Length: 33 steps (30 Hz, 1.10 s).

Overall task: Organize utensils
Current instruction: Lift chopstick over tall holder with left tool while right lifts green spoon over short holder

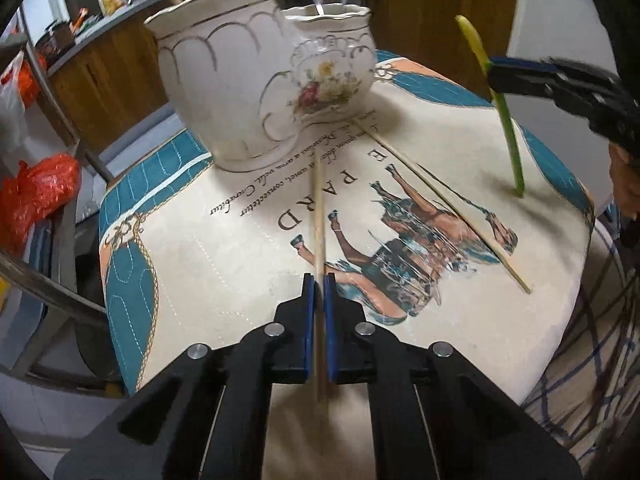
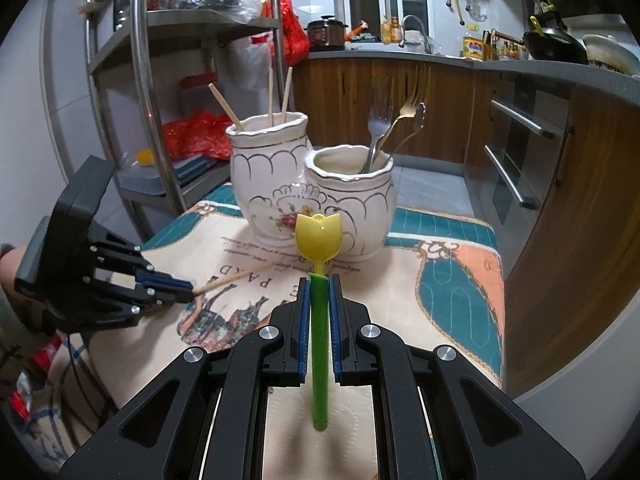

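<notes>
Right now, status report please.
Left gripper shut on wooden chopstick. Right gripper shut on green-handled yellow tulip spoon. Second chopstick on mat. Path to holders clear.

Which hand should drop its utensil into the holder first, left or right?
Probably right. The right gripper holds the tulip spoon upright, facing the fork jar. The left gripper holds its chopstick flat, needing a tilt up for the taller chopstick jar.

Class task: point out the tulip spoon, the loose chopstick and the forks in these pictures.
Tulip spoon (image 2: 319, 237), right wrist view, on its yellow bowl.
Loose chopstick (image 1: 452, 203), left wrist view, mid-shaft.
Forks (image 2: 378, 128), right wrist view, on the steel fork's head.
</notes>
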Each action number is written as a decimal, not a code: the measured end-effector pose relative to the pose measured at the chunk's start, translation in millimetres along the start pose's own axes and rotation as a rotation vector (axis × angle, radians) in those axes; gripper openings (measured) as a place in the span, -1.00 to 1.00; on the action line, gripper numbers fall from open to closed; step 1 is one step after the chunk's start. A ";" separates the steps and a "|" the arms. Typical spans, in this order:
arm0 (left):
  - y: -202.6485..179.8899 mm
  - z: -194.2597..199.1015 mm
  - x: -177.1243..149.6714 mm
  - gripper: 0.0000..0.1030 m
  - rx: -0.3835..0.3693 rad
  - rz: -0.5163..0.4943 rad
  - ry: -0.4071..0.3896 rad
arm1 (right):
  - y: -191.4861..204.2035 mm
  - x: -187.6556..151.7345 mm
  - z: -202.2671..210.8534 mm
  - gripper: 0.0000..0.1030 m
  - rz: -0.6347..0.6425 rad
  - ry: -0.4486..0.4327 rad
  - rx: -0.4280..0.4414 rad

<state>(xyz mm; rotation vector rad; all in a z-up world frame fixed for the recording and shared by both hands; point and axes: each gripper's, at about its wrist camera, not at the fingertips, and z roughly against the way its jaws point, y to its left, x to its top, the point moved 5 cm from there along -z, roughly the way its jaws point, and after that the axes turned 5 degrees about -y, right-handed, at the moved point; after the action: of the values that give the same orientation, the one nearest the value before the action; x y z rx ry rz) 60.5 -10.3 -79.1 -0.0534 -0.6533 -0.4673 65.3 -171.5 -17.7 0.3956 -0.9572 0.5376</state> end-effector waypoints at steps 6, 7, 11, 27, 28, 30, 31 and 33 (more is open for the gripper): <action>-4.1 26.6 4.5 -0.91 -0.006 -0.024 -0.164 | -3.0 4.1 3.7 -0.81 -0.018 -0.030 -0.007; -2.7 36.4 7.8 -0.91 -0.015 -0.013 -0.226 | -4.2 5.6 4.9 -0.81 -0.024 -0.041 -0.010; 4.8 68.5 20.1 -0.91 -0.008 0.025 -0.423 | -6.2 11.0 6.5 -0.81 -0.038 -0.074 -0.015; 73.1 134.5 93.8 -0.91 -0.062 0.305 -0.884 | -9.5 61.2 5.5 -0.81 -0.030 -0.186 -0.013; 83.4 130.0 102.8 -0.91 -0.062 0.341 -0.892 | -11.3 69.1 4.6 -0.81 -0.033 -0.200 -0.014; 96.7 123.4 115.1 -0.91 -0.072 0.387 -0.903 | -14.0 78.1 4.0 -0.81 -0.045 -0.215 -0.014; 104.3 120.0 120.4 -0.91 -0.076 0.410 -0.907 | -16.5 85.4 2.8 -0.81 -0.054 -0.227 -0.014; 111.4 112.3 130.4 -0.91 -0.075 0.437 -0.910 | -19.0 95.2 0.9 -0.81 -0.062 -0.242 -0.014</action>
<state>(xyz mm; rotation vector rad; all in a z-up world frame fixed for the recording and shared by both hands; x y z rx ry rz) 135.1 58.6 99.0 -0.4904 -1.4752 -0.0141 120.0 -162.9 62.1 0.4836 -1.1764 0.4329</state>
